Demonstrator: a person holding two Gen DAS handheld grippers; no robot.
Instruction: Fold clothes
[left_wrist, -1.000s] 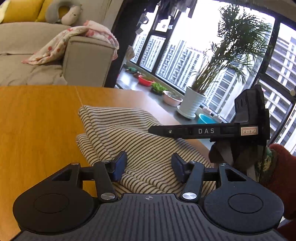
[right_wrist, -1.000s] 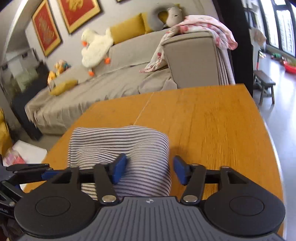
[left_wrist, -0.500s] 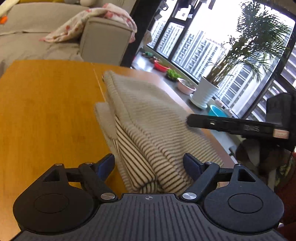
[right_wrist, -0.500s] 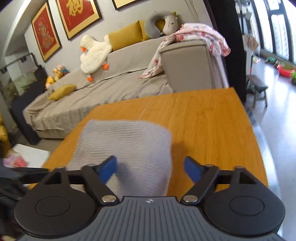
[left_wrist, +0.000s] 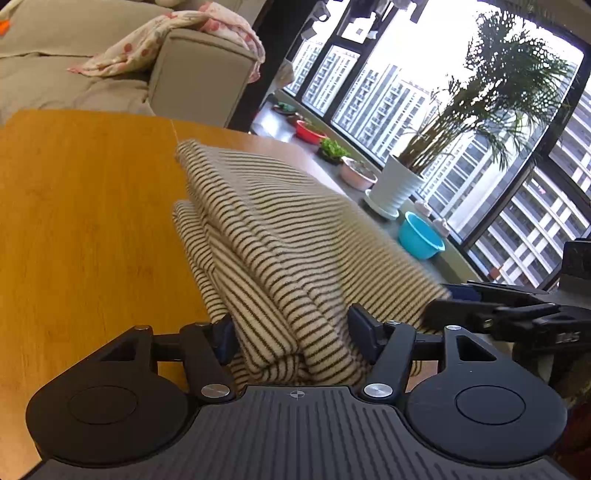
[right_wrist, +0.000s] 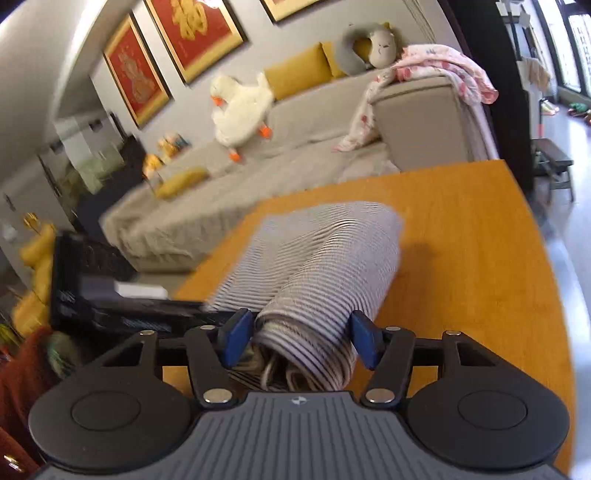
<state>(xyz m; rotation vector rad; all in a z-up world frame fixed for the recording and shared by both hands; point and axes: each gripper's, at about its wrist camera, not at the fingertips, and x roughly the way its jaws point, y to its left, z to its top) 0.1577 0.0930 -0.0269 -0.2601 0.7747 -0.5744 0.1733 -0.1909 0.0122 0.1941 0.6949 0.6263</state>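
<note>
Striped folded sweater (left_wrist: 288, 236) lay on the wooden table (left_wrist: 85, 221), long axis running away from both closing grippers, left (left_wrist: 291, 336) and right (right_wrist: 301, 338), each bracketing a near-edge bundle.

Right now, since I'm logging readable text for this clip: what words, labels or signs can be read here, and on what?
No text reads clearly.
Gold character on the red framed picture: cropped and blurred, unreadable.
Marking on the right gripper, its jaws closing on the striped garment: too blurred.
White label on the left gripper, its jaws also closing on the garment: too blurred.
</note>
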